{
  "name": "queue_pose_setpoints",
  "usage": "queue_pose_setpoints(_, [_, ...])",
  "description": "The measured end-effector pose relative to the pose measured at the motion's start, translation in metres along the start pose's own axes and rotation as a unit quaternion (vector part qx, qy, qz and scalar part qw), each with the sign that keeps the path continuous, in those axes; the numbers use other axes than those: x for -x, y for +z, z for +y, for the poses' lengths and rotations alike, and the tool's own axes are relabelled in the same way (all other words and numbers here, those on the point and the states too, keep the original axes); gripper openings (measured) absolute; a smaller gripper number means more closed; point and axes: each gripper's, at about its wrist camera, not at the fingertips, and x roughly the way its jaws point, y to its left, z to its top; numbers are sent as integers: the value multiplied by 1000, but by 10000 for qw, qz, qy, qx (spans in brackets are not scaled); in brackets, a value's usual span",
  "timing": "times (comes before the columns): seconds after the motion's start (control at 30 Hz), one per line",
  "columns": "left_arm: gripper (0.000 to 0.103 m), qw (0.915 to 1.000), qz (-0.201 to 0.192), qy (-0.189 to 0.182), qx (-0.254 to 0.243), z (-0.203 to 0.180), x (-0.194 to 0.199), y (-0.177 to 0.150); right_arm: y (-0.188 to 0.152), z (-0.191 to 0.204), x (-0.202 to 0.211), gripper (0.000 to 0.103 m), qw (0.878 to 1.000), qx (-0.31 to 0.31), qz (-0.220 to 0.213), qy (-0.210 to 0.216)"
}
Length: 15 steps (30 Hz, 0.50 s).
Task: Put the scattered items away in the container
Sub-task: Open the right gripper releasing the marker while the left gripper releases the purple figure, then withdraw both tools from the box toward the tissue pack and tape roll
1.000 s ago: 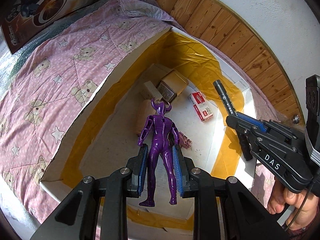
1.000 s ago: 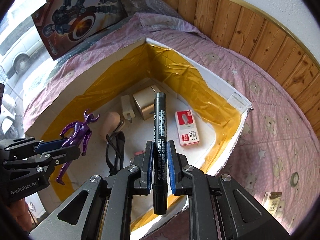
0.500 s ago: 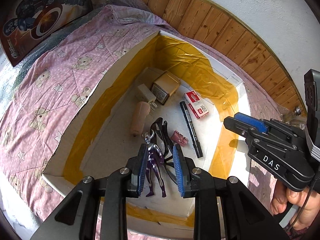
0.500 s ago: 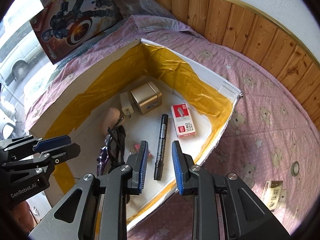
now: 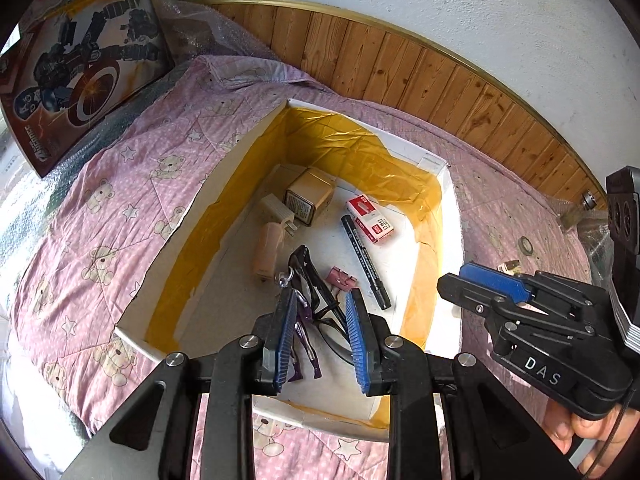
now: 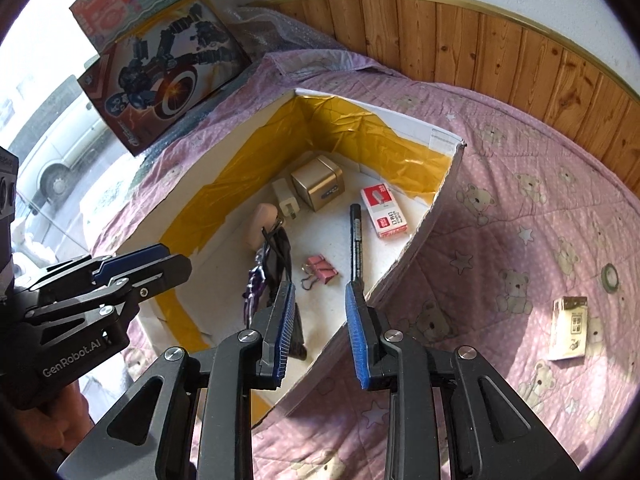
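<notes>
Right tool [image 6: 320,328] agape, empty, above box [image 6: 420,228]; marker [image 6: 355,240] inside.

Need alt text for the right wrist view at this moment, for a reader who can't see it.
The open right gripper hovers over the near corner of a yellow-lined white box on a pink bear-print bedspread. Inside lie a black marker, red staple box, pink binder clip, gold cube and purple figure; the left gripper is open alongside.

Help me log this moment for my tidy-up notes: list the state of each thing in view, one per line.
left gripper: open, empty.
right gripper: open, empty.
box: open-topped, holding items.
purple figure: lying in box.
black marker: capped, lying in box.
pink binder clip: in box.
staple box: closed, in box.
small carton: outside box, on bedspread.
tape roll: outside box, on bedspread.
</notes>
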Motion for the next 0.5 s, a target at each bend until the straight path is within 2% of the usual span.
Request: queue_pose_setpoints(0.5, [27, 9987, -202, 9, -467, -46, 30, -20, -79, -29, 35, 29, 9937, -1014, -199, 437])
